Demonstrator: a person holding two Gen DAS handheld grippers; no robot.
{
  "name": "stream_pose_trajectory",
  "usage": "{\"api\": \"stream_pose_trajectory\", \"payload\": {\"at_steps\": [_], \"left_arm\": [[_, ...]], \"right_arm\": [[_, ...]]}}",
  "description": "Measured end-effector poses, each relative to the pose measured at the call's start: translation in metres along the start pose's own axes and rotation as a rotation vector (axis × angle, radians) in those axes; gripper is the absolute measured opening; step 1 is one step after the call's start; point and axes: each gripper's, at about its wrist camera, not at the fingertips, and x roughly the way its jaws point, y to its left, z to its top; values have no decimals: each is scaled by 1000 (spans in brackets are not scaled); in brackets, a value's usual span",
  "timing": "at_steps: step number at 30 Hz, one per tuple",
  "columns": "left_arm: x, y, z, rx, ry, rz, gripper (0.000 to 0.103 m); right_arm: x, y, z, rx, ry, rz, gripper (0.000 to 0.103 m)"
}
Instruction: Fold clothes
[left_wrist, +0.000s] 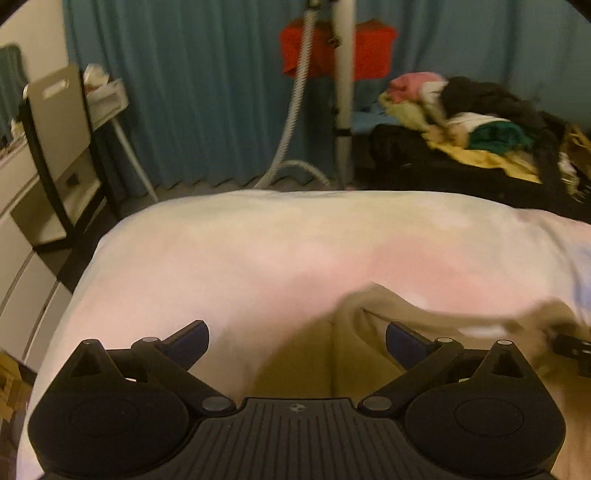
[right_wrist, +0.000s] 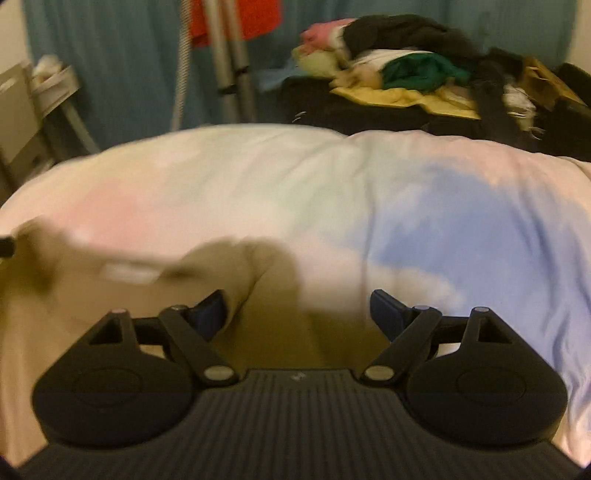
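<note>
A beige garment (left_wrist: 436, 332) lies on a pastel bedspread (left_wrist: 258, 240), with a white label near its top edge. My left gripper (left_wrist: 297, 338) is open just above the garment's left edge; its right finger (left_wrist: 406, 341) is over the cloth. In the right wrist view the same garment (right_wrist: 110, 295) spreads to the left, blurred by motion. My right gripper (right_wrist: 297, 308) is open over the garment's right edge, with its left finger (right_wrist: 208, 314) at the cloth. Neither gripper holds anything. The right gripper's tip (left_wrist: 572, 347) shows at the right of the left wrist view.
A pile of mixed clothes (left_wrist: 480, 122) lies on a black surface beyond the bed, also in the right wrist view (right_wrist: 413, 70). A garment steamer pole (left_wrist: 343, 92) with hose and a red cloth (left_wrist: 373, 51) stands before a teal curtain. A chair (left_wrist: 55, 147) stands at left.
</note>
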Motion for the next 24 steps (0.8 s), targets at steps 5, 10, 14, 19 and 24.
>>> {"api": "stream_pose_trajectory", "payload": {"at_steps": [5,10,14,19,24], "left_arm": [[-49,-22,-38,64,-86,15,103],[-104,-32,-88,16,-140,-12,103],[-156,-23,-142,-34,-187,-57,102],[-226,-4,-219,-100,-255,-113,101],[-254,31,-279,-304,-253,-220,95]], "right_arm": [[-49,21,-20,-103,-90,18,85],[-97,25,-46,-60,-151,97,85],[-152,26,-88,-31,-220,139,85],[-226,16,-149,31,-289,157,85],[-284,-8,-210,198,-297,222,85]]}}
